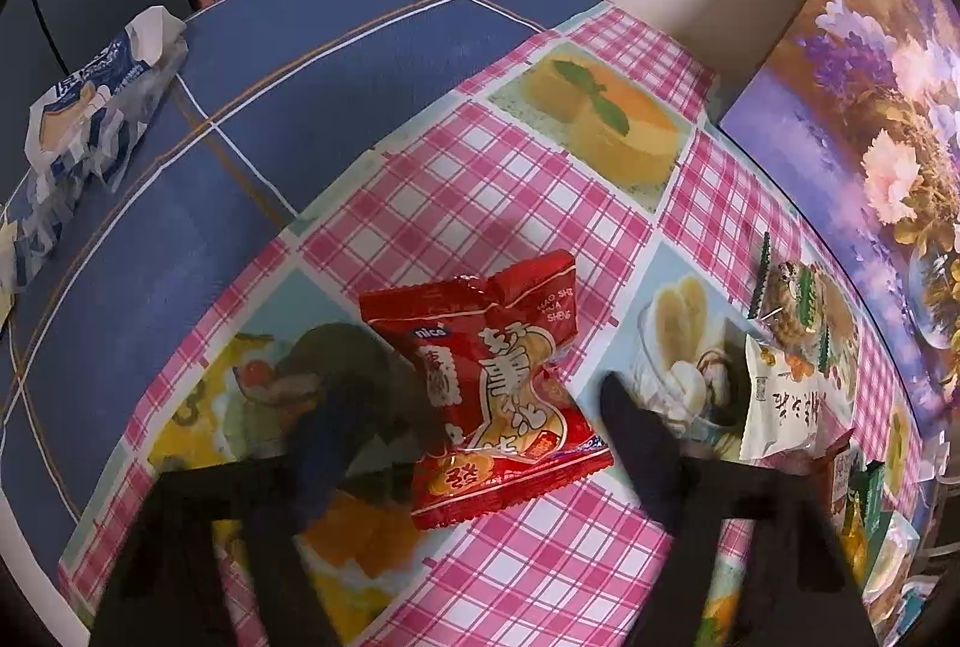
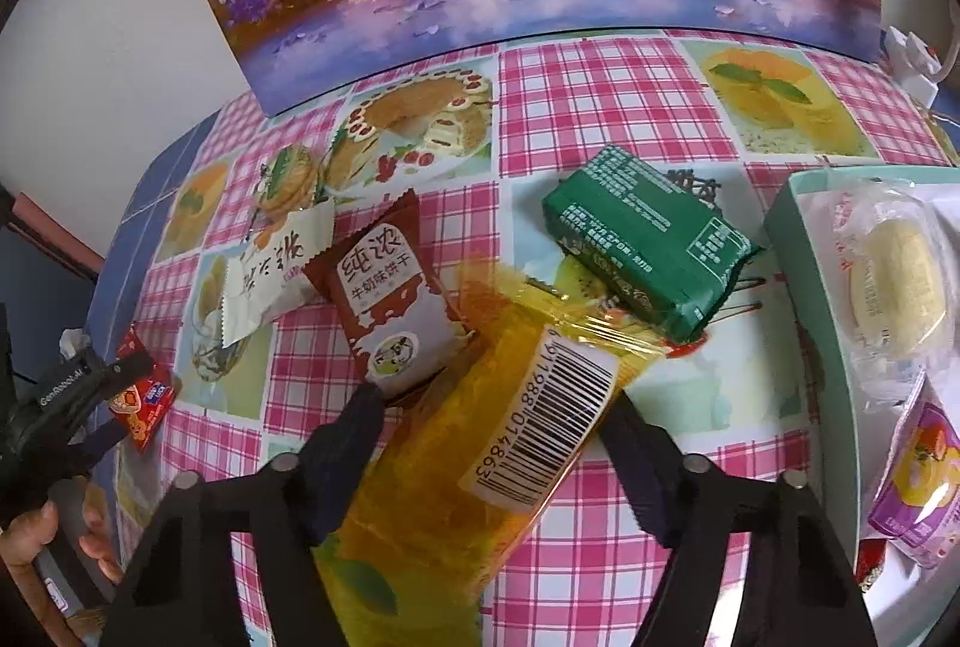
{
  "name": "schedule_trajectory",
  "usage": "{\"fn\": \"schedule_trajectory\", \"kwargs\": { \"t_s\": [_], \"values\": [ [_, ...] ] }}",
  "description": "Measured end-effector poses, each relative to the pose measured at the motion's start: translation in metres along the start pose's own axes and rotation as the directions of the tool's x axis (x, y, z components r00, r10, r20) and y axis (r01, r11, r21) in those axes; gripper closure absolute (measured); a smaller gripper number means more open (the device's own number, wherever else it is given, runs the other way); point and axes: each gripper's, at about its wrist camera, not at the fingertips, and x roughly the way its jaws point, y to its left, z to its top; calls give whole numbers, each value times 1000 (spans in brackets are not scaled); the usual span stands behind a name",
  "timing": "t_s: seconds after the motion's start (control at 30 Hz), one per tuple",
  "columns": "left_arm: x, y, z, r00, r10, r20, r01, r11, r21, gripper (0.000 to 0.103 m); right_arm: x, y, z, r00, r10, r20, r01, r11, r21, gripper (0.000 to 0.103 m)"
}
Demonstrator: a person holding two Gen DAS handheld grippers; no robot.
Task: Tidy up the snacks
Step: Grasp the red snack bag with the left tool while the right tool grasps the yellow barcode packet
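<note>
1. Our right fingers (image 2: 492,419) are spread wide, with the yellow snack pack (image 2: 480,443) lying between them on the table (image 2: 600,107). We cannot tell if they touch it.
2. Our left fingers (image 1: 462,413) are apart too, with the red snack bag (image 1: 492,395) between them on the table.
3. A brown packet (image 2: 390,311) and a green packet (image 2: 654,251) lie just past the yellow pack.
4. A teal box (image 2: 810,299) with snacks sits at the right.

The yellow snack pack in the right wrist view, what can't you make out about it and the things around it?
- Yellow snack pack: near end hidden by the right hand-held gripper; whether the fingers pinch it is unclear.
- Teal box: cut off by the frame's right edge.
- Red peanut packet: mostly hidden in the right wrist view by the left hand-held gripper.
- Green packet: print too small.
</note>
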Motion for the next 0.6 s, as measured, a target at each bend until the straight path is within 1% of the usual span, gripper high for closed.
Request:
{"fn": "schedule_trajectory", "kwargs": {
  "t_s": [0.07, 0.1, 0.13, 0.23, 0.4, 0.6],
  "values": [
    [-2, 0, -2, 1000, 0, 1, 0, 1000, -2, 49, -2, -3, 0, 1000, 7, 1, -8, 1000, 13, 35],
    [-3, 1, -2, 1000, -2, 1, 2, 1000, -3, 50, -2, -5, -1, 1000, 9, 0, -9, 1000, 18, 36],
    [-4, 2, -2, 1000, -7, 0, 7, 1000, -6, 50, -3, -6, -1, 1000, 8, 0, -8, 1000, 21, 40],
    [-7, 2, -3, 1000, -30, -2, 30, 999, -11, 52, -5, -10, -2, 1000, 7, 1, -7, 1000, 25, 45],
    [-27, -5, -7, 999, -24, 22, 24, 1000, 3, 52, -10, -16, -5, 1000, 23, -1, -22, 999, 44, 48],
    [-49, -31, -21, 997, -67, 33, 65, 996, 62, 52, -19, -21, -10, 1000, 30, 3, -30, 998, 46, 50]
  ]
}}
